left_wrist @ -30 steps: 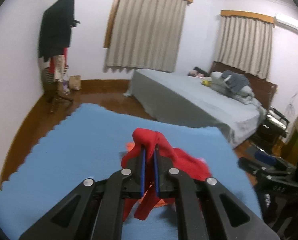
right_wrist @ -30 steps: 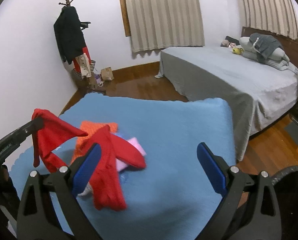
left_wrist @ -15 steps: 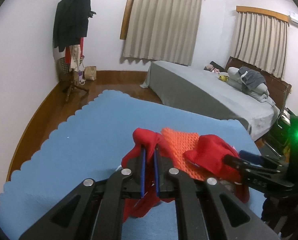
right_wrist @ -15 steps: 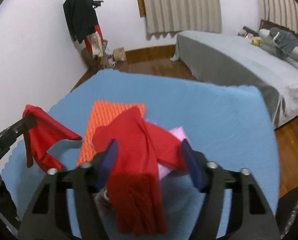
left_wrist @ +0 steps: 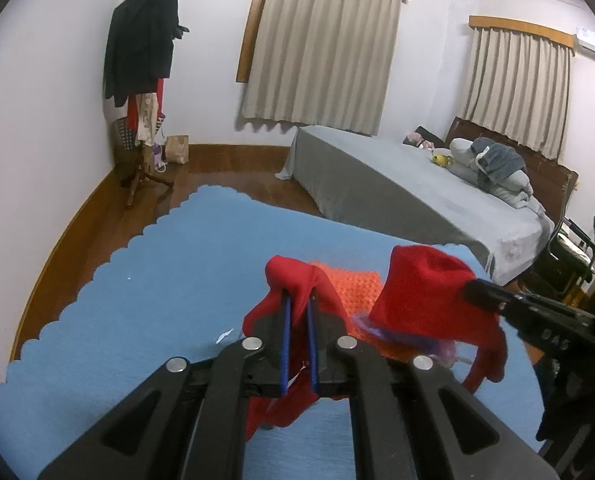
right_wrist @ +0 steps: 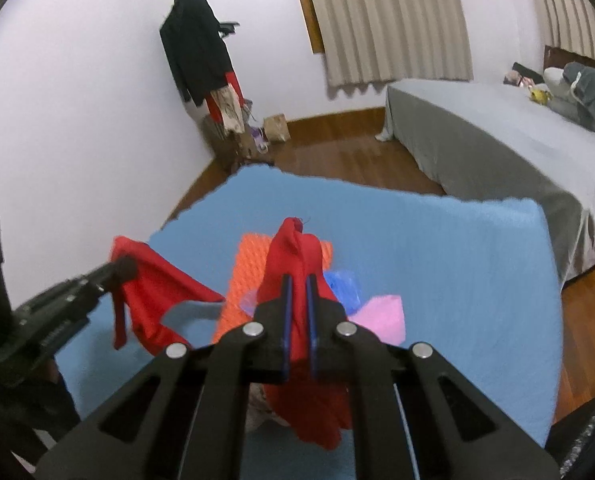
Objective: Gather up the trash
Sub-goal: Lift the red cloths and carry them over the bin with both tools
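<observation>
My left gripper [left_wrist: 298,300] is shut on one side of a red cloth bag [left_wrist: 293,276] and holds it up above the blue mat [left_wrist: 157,280]. My right gripper [right_wrist: 298,280] is shut on the other side of the same red bag [right_wrist: 297,248]. In the left wrist view the right gripper's side of the bag [left_wrist: 425,292] shows at the right. Under the bag lie an orange knitted cloth [right_wrist: 249,264], a pink piece [right_wrist: 381,316] and a blue plastic piece [right_wrist: 341,284]. A small white scrap [left_wrist: 225,335] lies on the mat.
A grey bed [left_wrist: 397,192] stands to the right past the mat. A coat stand [left_wrist: 141,80] with dark clothes is in the left corner, with a paper bag [left_wrist: 176,149] beside it. Wooden floor borders the mat. A dark chair [left_wrist: 565,256] is at far right.
My right gripper has closed from open onto the red bag's other side and lifted it. The left gripper stays shut on its side.
</observation>
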The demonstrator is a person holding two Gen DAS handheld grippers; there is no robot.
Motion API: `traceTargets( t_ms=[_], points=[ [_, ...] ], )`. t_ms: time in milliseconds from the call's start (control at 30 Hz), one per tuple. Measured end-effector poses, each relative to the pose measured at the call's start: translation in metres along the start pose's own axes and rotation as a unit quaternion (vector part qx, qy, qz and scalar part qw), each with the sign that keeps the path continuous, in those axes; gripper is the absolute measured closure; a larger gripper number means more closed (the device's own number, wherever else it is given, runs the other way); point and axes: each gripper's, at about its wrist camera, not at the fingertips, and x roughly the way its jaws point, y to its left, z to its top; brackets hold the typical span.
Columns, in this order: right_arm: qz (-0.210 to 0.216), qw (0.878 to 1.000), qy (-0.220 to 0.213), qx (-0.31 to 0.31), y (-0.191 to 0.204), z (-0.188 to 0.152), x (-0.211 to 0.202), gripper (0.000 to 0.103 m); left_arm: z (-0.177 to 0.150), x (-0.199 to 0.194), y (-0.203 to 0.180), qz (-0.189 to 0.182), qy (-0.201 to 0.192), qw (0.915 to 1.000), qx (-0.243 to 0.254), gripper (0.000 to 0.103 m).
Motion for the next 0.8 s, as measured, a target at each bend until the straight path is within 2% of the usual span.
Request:
traceTargets(
  t_ms=[433,800],
  points=[
    [-0.003,0.999,-0.046,0.009,0.000,0.018,-0.074,0.097,0.019,-0.041,-0.032,-0.003,-0.015,0.9998,0.012,0.096],
    [-0.026,0.997,-0.073,0.018,-0.014,0.015,-0.132,0.097,0.030,-0.075,-0.075,-0.033,-0.025,0.9986,0.033,0.096]
  ],
)
